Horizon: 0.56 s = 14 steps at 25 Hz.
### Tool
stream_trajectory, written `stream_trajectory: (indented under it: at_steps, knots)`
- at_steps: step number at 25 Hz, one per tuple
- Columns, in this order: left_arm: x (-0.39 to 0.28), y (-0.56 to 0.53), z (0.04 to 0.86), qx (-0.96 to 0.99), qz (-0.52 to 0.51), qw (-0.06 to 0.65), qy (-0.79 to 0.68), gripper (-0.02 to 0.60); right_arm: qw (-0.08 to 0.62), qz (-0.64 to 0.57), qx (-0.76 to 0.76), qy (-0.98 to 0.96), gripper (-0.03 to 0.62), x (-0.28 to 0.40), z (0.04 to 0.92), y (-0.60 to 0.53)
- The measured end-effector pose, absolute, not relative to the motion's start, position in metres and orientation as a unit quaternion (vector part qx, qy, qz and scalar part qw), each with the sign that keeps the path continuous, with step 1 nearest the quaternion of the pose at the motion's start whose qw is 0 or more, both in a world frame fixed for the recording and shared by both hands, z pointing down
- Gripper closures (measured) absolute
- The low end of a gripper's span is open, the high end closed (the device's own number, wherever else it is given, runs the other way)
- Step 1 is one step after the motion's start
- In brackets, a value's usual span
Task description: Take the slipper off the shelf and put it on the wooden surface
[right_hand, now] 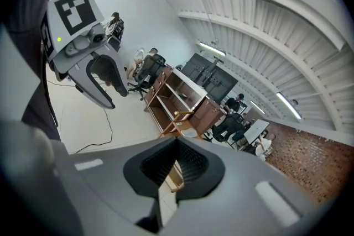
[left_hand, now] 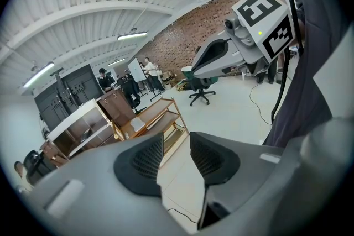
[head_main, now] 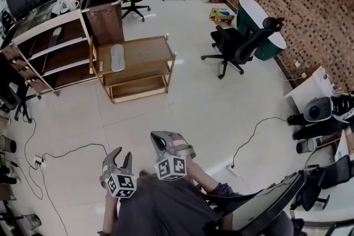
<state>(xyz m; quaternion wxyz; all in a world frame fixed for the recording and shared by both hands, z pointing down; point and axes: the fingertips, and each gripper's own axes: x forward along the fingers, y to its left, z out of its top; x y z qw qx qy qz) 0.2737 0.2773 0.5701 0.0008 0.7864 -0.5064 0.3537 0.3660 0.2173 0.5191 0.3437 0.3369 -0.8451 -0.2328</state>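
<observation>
White floor [head_main: 210, 113] tiles and a brick wall [head_main: 287, 3] bound the workspace. The slipper [head_main: 117, 57], a pale grey, flat, elongated piece seen from above, lies lengthwise near the left end of the wooden surface [head_main: 146, 50], the top deck of a low open-sided trolley [head_main: 138, 88]. It rests flat and clear of the edges, with nothing touching it. From the left gripper view the slipper [left_hand: 138, 123] appears as a small light patch on that same deck. Judged from this arrangement, the placement the task asks for is already made, and no part of the transfer appears to be left. The white-framed shelf [head_main: 47, 26] stands just beside the trolley, to its left. A dark oblong object [head_main: 55, 36] lies on its upper board, too small to identify. A black office chair [head_main: 240, 44] stands further right, and a cable [head_main: 66, 152] trails across the floor. Both grippers are held close to the person's body, well apart from the trolley. The left gripper [head_main: 121, 158] has its jaws partly spread, with only bare floor visible between them. The right gripper [head_main: 160, 140] has its jaws pressed together at the tips and holds nothing.
</observation>
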Motion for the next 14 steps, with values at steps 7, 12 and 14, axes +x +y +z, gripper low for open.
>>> stream_trajectory:
  at_steps: [7, 12, 14]
  knots:
    - [0.267, 0.284, 0.569, 0.785, 0.351, -0.001, -0.511, 0.411, 0.343, -0.239, 0.332, -0.845, 0.592, 0.358, 0.520, 0.227]
    - [0.265, 0.291, 0.570, 0.785, 0.349, 0.000, -0.511, 0.411, 0.344, -0.243, 0.328, -0.845, 0.592, 0.354, 0.521, 0.233]
    - [0.264, 0.294, 0.571, 0.786, 0.349, 0.002, -0.511, 0.411, 0.346, -0.239, 0.329, -0.846, 0.592, 0.352, 0.518, 0.236]
